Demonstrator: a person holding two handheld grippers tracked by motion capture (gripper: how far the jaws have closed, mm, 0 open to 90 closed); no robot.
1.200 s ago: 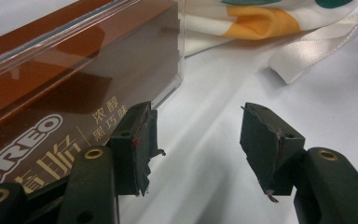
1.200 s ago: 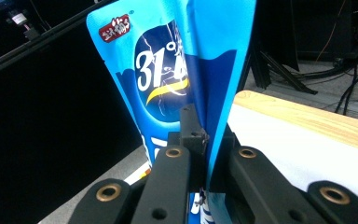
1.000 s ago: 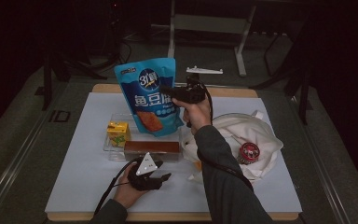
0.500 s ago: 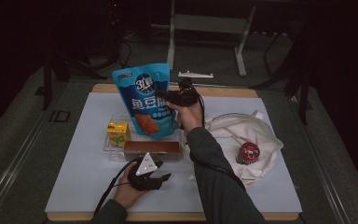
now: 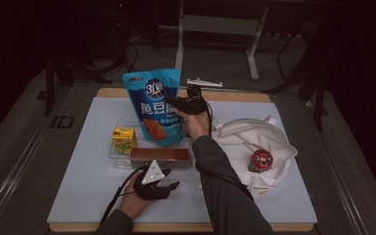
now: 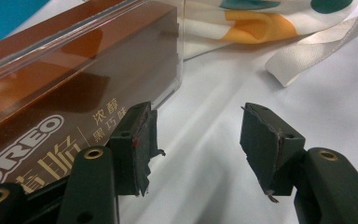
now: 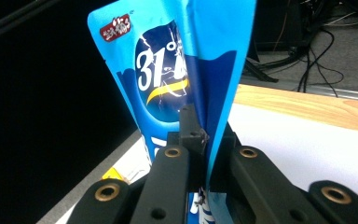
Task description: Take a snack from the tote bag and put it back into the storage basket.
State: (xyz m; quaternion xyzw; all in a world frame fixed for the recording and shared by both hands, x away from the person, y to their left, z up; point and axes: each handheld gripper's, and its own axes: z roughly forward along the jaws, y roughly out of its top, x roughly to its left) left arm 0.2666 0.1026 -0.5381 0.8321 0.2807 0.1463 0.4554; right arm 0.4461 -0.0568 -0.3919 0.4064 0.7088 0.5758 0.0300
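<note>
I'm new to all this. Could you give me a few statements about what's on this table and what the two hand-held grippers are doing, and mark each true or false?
1. The right gripper pinches the blue snack bag by its edge. True.
2. The left gripper grips the brown Oreo box. False: its jaws stand open beside the box, with nothing between them.
3. A yellow carton stands left of the blue snack bag. True.
4. The red-lidded jar lies in the clear tray. False: it rests on the white cloth bag at the right.
</note>
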